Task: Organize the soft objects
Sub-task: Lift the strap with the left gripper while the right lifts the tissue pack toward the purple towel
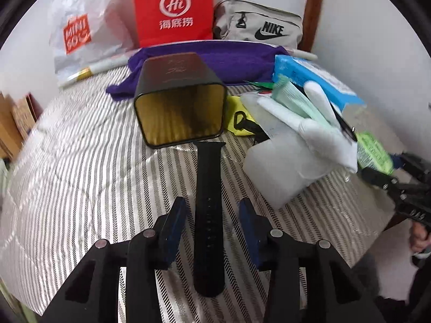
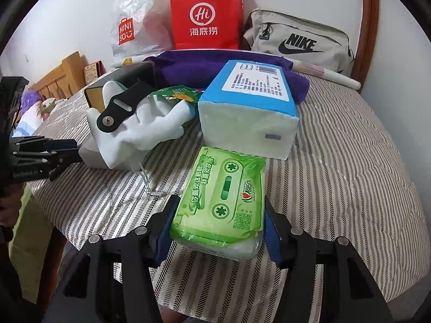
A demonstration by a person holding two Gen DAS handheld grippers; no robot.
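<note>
In the left wrist view a black watch strap [image 1: 210, 215] lies lengthwise on the striped bedcover, running between the blue pads of my left gripper [image 1: 212, 202]. A gap shows on each side of the strap, so the gripper is open. Just beyond the strap a black tin [image 1: 180, 102] with a gold inside lies on its side, mouth toward me. My right gripper [image 2: 221, 202] is shut on a green tissue pack [image 2: 223, 204], both pads pressing its sides. The pack's far end touches a blue tissue pack [image 2: 250, 102]. A white glove [image 2: 140, 126] lies to the left, with a second black strap piece [image 2: 121, 105] across it.
A purple towel [image 1: 215, 62] is spread behind the tin. A red paper bag [image 1: 172, 8], a white Miniso bag [image 1: 78, 32] and a grey Nike bag [image 1: 258, 24] stand against the wall. A frosted pouch [image 1: 274, 167] and a yellow bag [image 1: 237, 118] lie right of the tin. The bed edge [image 2: 67, 231] is near left.
</note>
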